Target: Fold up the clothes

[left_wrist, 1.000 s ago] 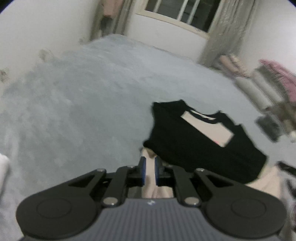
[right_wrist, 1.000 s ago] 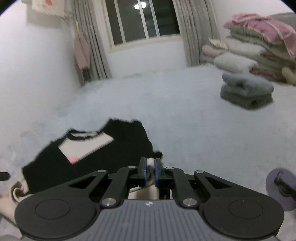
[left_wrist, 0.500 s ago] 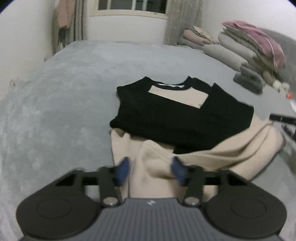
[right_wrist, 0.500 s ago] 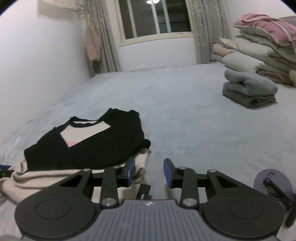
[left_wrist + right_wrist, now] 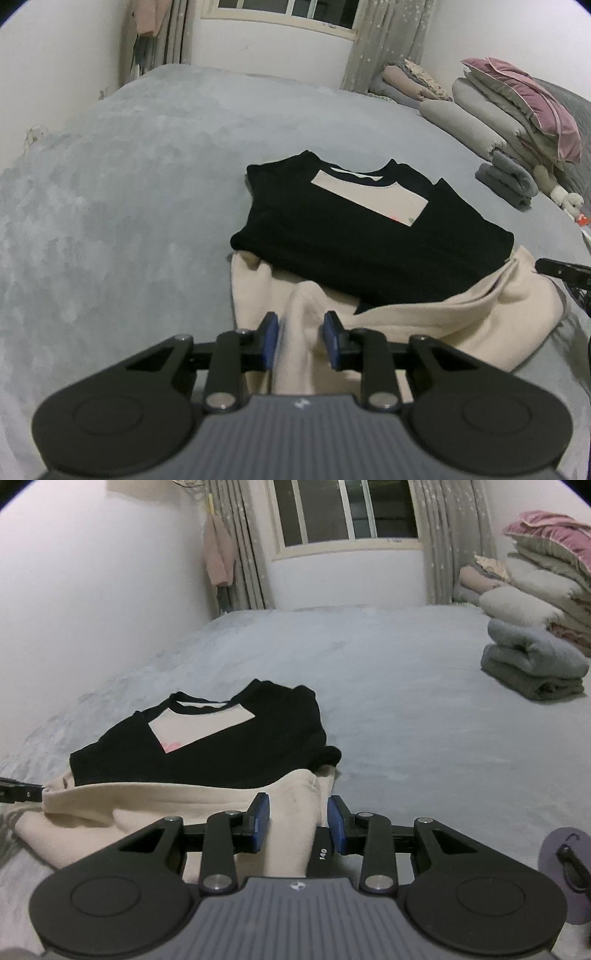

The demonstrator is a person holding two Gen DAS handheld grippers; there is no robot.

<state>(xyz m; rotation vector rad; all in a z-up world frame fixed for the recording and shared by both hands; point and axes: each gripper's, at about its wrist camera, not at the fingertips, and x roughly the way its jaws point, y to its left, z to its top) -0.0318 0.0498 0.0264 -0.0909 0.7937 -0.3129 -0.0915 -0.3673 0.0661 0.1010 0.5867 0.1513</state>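
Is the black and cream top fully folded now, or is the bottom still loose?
Partly folded. The black sleeves lie crossed over the chest, but the cream hem is rumpled and bunched near both grippers, not yet folded up.

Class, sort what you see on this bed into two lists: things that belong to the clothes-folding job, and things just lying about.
Belongs to the job:
- black and cream garment
- left tool, jaws closing over a cream fold
- right tool, astride the cream hem

Just lying about:
- folded grey blanket
- pillow stack
- pink garment hanging
- soft toy
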